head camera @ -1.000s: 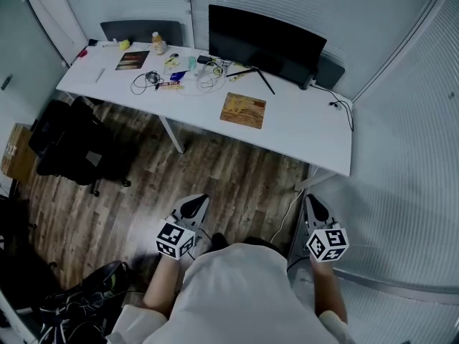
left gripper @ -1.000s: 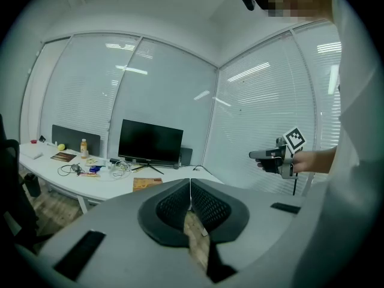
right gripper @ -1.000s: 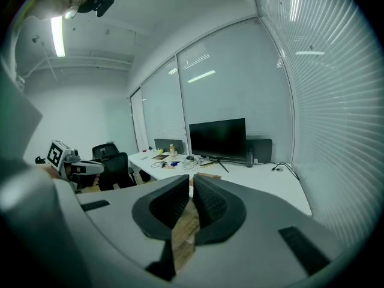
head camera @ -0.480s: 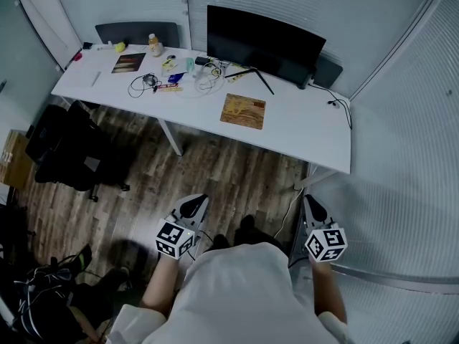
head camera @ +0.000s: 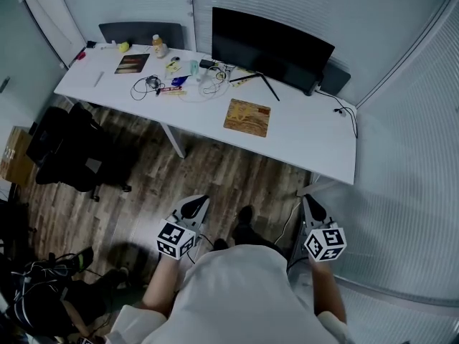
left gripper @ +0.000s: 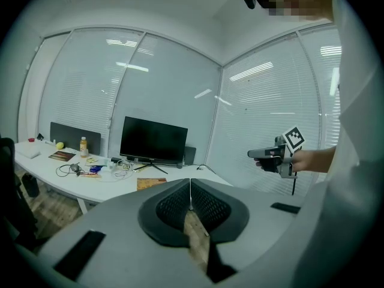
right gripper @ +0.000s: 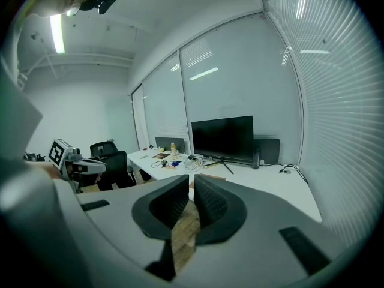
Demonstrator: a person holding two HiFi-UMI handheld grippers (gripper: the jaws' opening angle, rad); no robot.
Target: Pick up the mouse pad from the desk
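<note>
The mouse pad [head camera: 247, 117] is seen lying flat on the white table [head camera: 308, 138], near its front edge and in front of the monitor [head camera: 271, 49], apart from the clutter of cables farther left. Both grippers are held well short of the table, over the wooden floor. The jaws of the left gripper [head camera: 195, 205] are pressed fully together and nothing is held. The jaws of the right gripper [head camera: 313, 206] are parted only by a narrow slit, likewise empty.

The pad is judged to be thin, light and limp, so it is expected to droop when lifted by one side. Little is offered for a pinch while it lies flat. A hold is best taken at the near edge or a near corner, which may first be drawn just past the table's edge.
</note>
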